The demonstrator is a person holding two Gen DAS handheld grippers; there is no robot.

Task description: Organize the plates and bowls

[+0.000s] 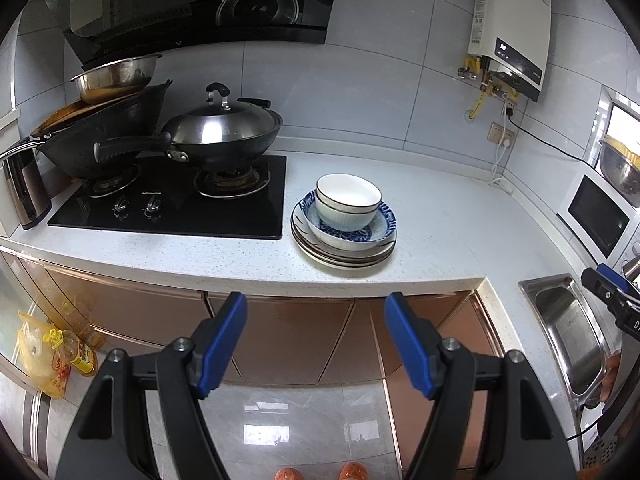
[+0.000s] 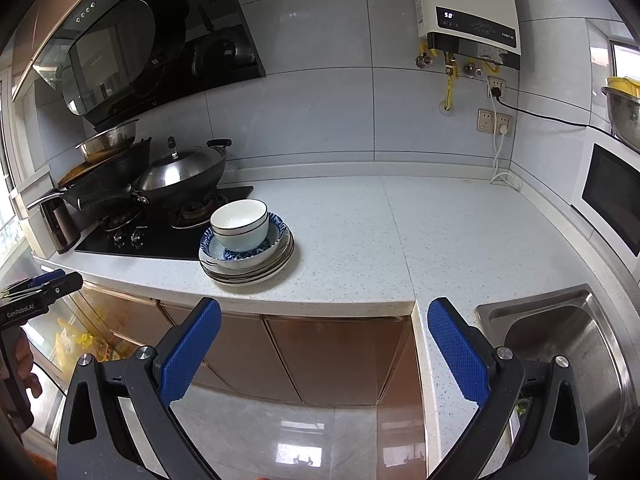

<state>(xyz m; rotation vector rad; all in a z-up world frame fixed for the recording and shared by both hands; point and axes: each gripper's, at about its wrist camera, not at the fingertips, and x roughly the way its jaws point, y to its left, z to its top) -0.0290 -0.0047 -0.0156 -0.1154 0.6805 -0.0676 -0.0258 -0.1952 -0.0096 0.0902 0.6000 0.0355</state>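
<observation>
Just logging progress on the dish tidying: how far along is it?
It looks essentially finished. Done: the white bowls sit nested in the blue patterned bowl, on the stacked plates on the countertop beside the stove. In hand: nothing; the left gripper and right gripper are open, back from the counter. Left: no loose dishes are visible.

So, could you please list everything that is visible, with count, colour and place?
white bowls: two, nested, on top of the stack
blue patterned bowl: one, under them
plates: several, pale, bottom of stack, on counter
lidded wok: one, black, right burner
stove: one, black, left of stack
sink: one, steel, right
microwave: one, white, right
left gripper: blue jaws open, empty
right gripper: blue jaws open, empty
</observation>
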